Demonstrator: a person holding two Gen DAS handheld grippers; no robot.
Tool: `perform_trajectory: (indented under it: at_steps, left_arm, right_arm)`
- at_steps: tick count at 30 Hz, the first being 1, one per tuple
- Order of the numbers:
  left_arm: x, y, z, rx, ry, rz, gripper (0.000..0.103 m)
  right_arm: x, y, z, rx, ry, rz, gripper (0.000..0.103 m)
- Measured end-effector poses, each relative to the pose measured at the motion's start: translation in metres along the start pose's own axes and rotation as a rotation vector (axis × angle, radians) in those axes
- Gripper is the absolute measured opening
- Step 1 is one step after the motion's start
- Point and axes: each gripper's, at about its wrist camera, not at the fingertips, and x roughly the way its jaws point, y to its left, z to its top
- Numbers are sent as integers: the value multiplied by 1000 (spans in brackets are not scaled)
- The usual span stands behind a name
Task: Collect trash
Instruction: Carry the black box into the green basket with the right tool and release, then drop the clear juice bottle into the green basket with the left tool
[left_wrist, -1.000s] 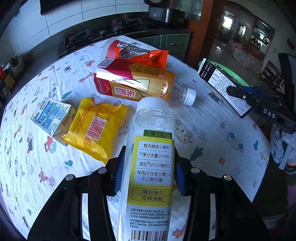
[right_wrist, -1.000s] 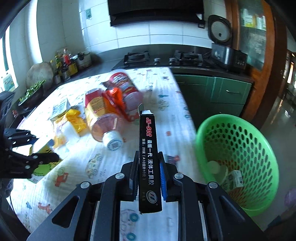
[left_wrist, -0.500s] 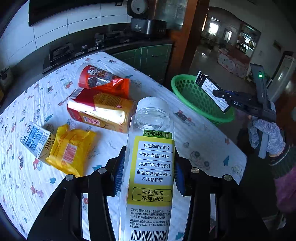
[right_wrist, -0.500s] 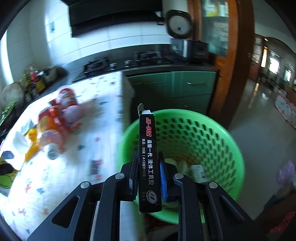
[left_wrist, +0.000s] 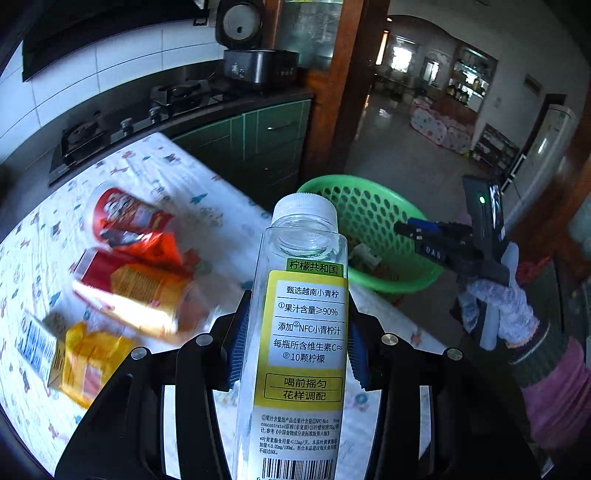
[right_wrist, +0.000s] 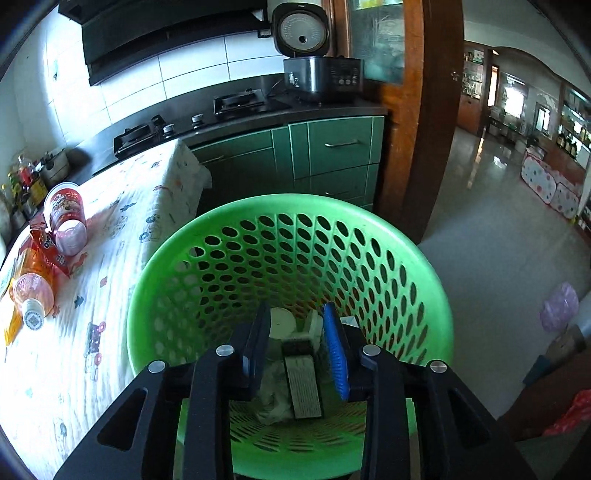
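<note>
My left gripper (left_wrist: 295, 332) is shut on a clear empty juice bottle (left_wrist: 303, 332) with a yellow label and white cap, held above the table's right side. The green perforated basket (left_wrist: 373, 218) stands just beyond the table edge. My right gripper (right_wrist: 297, 325) is open and empty directly over the basket (right_wrist: 288, 236); it also shows in the left wrist view (left_wrist: 406, 227). The black glue box (right_wrist: 303, 380) lies inside the basket among white scraps. On the table lie a red cup (left_wrist: 122, 210), an orange wrapper (left_wrist: 159, 247), a red-and-gold bottle (left_wrist: 136, 291), a yellow packet (left_wrist: 92, 365) and a blue-white carton (left_wrist: 35, 347).
The table has a white cartoon-print cloth (right_wrist: 122, 221). Behind it are a dark counter with a gas hob (right_wrist: 236, 101), a rice cooker (right_wrist: 314, 70) and green cabinets (right_wrist: 332, 151). A wooden pillar (right_wrist: 424, 129) stands right of the basket; tiled floor lies beyond.
My right gripper moved over the basket, opened and let go of the black glue box, which now lies inside. My left gripper carried the juice bottle rightward toward the basket.
</note>
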Motion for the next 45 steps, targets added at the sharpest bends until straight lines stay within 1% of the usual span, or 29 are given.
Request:
perform_trajectory:
  at_steps: [2,6,8,9,17,20,26,33,34,35,36,40,45]
  left_arm:
    - [8,-10,11,9,-3,-13,45]
    - [26,-30,31,22,-4,-39,45]
    - [38,-40,39,27,5,-49,45]
    - [44,-45,44,30,12,-56,45]
    - [95,-82,66,63,77,-82,45]
    - [111,-94,68,84,108,-76,45]
    - [137,-108,66,99,164,-63,46]
    - [152,-113,63,110,202,-57,47]
    - [152,-112,63,108,203,-59,51]
    - [152,-112,64,105,194,-61,57]
    - [149,-112,65,107,176,-65,58]
    - [140,-112,64,116,156,-70,59]
    - [118,-105,56,108,122,-55,59]
  right_arm:
    - [-8,-4,-3,6,-15,0,36]
    - [-29,-12,-12,10,-46,-5,39]
    - [-40,-17,-17,15,-58,-8,46]
    - [-47,-19,-19,19,-69,-8,47]
    - [-80,-31,-39,32,-119,-11,47]
    - [-85,-36,-45,38,-123,-21,51]
    - [-90,-43,-56,61,-121,-20,51]
    - [-87,-47,-61,83,-111,-14,51]
    - [-87,-47,-62,84,-109,-13,51]
    - [-86,-47,-62,85,-109,-14,51]
    - [-87,-47,-62,86,-108,-15,51]
    - [-87,-46,-59,87,-109,-17,51]
    - [-92,-41,-58,83,-118,-11,51]
